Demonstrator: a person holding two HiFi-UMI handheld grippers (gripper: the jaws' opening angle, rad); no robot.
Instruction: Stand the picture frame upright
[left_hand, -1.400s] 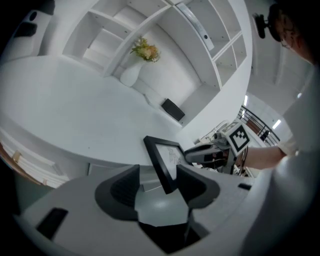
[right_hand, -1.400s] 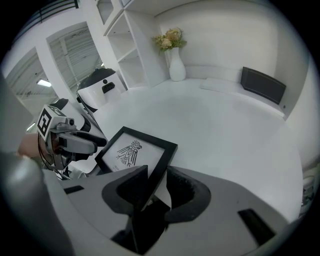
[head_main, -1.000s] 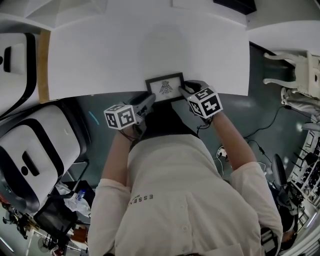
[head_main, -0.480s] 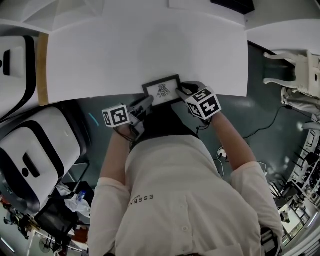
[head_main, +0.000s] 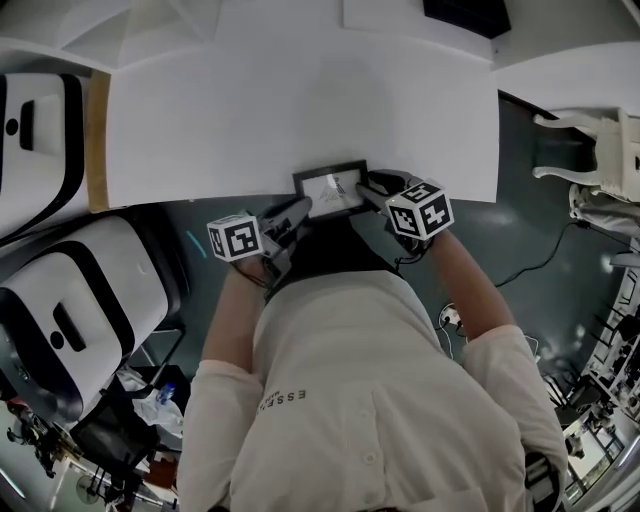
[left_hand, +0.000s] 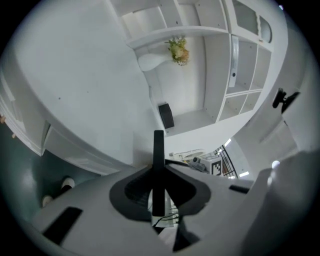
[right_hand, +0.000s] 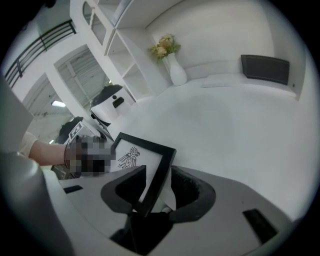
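Note:
A black picture frame (head_main: 330, 187) with a small bird print is at the near edge of the white table (head_main: 300, 100), tilted up off the surface. My left gripper (head_main: 298, 208) is at its left side. In the left gripper view the frame (left_hand: 158, 170) shows edge-on as a thin black bar, and the closing jaws press on it. My right gripper (head_main: 368, 186) is at the frame's right side. In the right gripper view the frame (right_hand: 131, 157) slants between the opening jaws, with a gap on either side.
Two large white-and-black machines (head_main: 70, 310) stand left of the person. A white chair (head_main: 590, 140) and cables are on the floor at right. A vase of flowers (right_hand: 172, 67) and a black box (right_hand: 265, 67) stand at the table's far end.
The frame has gone from lying flat to tilted up. The left jaws have closed in on its left edge. Both grippers shifted slightly right.

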